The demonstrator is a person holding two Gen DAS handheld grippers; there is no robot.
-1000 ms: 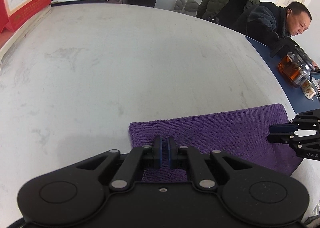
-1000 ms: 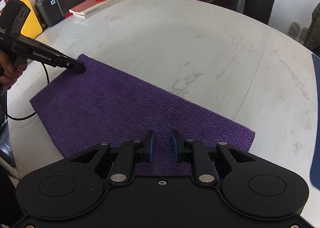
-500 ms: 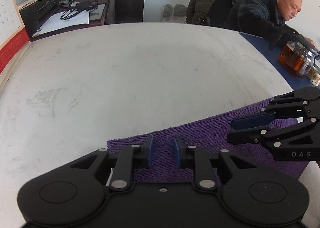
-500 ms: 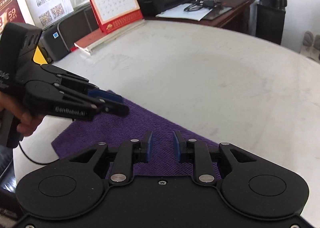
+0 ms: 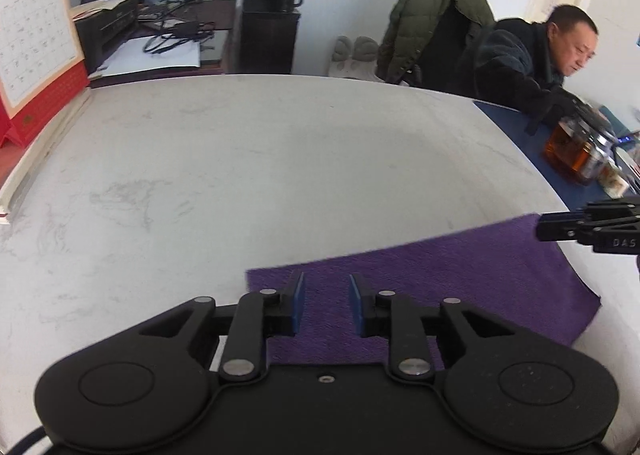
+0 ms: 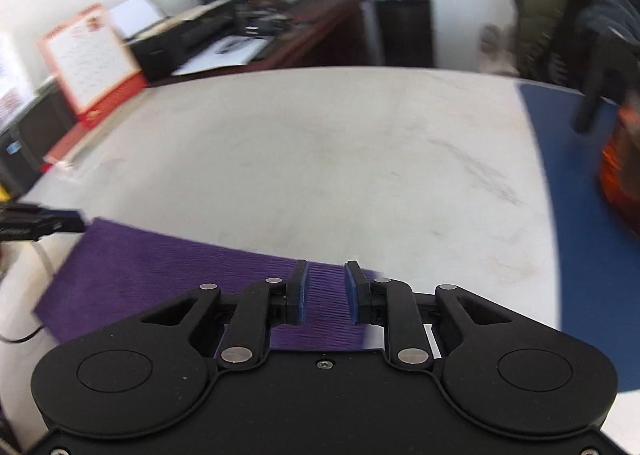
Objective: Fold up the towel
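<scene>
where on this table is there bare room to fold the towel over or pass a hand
The widest free patch is the pale table beyond the purple towel, running to the far edge. It is bordered by the calendar on the left and the blue mat on the right. The mat corner is crowded with a teapot, and both open grippers sit over the towel.

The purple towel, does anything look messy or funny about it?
Nothing stands out. The purple terry towel lies flat on the pale marble table, with no bunching or spills showing. It sits slanted to both cameras, but that may just be the viewing angle. The right wrist view is blurry.
</scene>
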